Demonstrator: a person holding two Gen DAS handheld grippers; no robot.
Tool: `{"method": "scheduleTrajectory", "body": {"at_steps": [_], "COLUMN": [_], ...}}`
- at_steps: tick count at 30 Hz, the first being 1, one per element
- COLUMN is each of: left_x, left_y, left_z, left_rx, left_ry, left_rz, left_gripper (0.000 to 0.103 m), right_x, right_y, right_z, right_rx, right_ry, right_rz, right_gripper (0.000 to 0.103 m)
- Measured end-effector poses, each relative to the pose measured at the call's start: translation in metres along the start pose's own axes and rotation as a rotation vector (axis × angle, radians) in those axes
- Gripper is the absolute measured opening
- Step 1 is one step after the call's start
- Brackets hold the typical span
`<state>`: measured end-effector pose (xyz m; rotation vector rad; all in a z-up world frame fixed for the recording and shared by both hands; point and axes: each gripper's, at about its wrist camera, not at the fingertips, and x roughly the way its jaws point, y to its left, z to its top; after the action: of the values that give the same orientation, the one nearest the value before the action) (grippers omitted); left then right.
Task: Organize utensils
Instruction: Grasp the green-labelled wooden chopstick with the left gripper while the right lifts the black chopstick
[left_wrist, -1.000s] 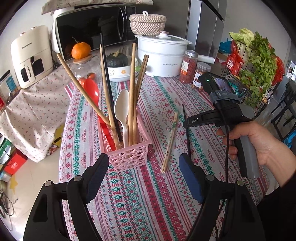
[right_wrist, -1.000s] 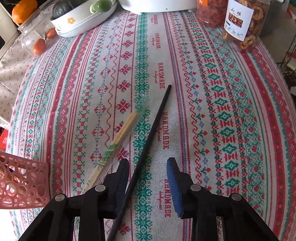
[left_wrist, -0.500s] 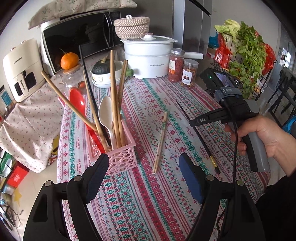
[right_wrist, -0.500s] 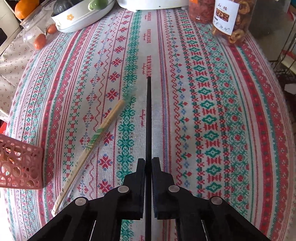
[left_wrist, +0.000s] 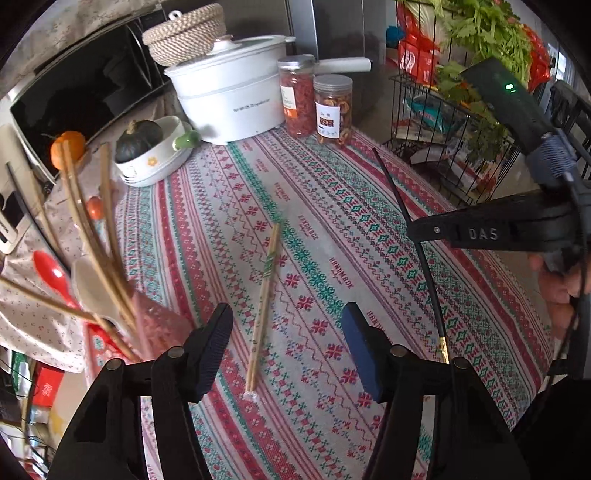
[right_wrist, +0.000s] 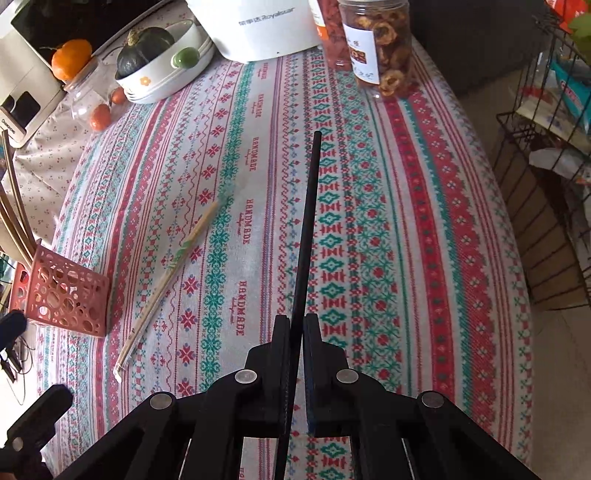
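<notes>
Nearest in the right wrist view, the right gripper is clenched on a black chopstick, its pads pressing the stick on both sides while the thin end runs straight out ahead above the patterned tablecloth. In the left wrist view the left gripper hangs over the near part of the tabletop with its jaws apart and gripping nothing; they have just been closing in, and the lower end of the wrapped bamboo chopstick pair lies on the cloth in the gap between them, untouched by either pad. That pair lies lengthwise near the middle of the tabletop, slanting away from the left edge. At the left edge stands the pink perforated basket, holding upright wooden chopsticks, a red spoon and a pale spoon. Toward the far edge sit a white bowl with a dark green squash, a white electric pot and two clear jars of dried snacks. Past the right edge stands a wire rack of leafy greens.
</notes>
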<state>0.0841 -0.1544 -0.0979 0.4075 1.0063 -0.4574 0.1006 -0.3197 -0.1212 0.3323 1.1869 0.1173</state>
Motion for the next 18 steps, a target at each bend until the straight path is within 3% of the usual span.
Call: {"method": "scheduleTrajectory", "body": {"at_steps": [3,5,9,18], "left_x": [0.038,0.067,0.108,0.148], "left_y": [-0.006,0.000,0.021,0.032], "left_z": [0.024,0.038,0.055,0.075], "left_rx": [-0.021,-0.076,-0.177,-0.199], "left_ry": [0.053,0.111,0.178,0.278], "left_rz": [-0.030,-0.024,0.008,0.068], "left_gripper": [0.052,0.038,0.033,0.024], "right_x": [-0.003,-0.003,-0.003,-0.004], "right_y": [-0.011,-0.016,-0.025,-0.022], "right_z": [0.000,-0.001,-0.003,-0.006], "right_rx": [0.026,0.043,0.056,0.032], "right_ry": [-0.013,-0.010,-0.002,0.008], "right_rz": [0.015,0.023,0.037,0.058], "right_gripper": [0.005,0.005,0.005,0.005]}}
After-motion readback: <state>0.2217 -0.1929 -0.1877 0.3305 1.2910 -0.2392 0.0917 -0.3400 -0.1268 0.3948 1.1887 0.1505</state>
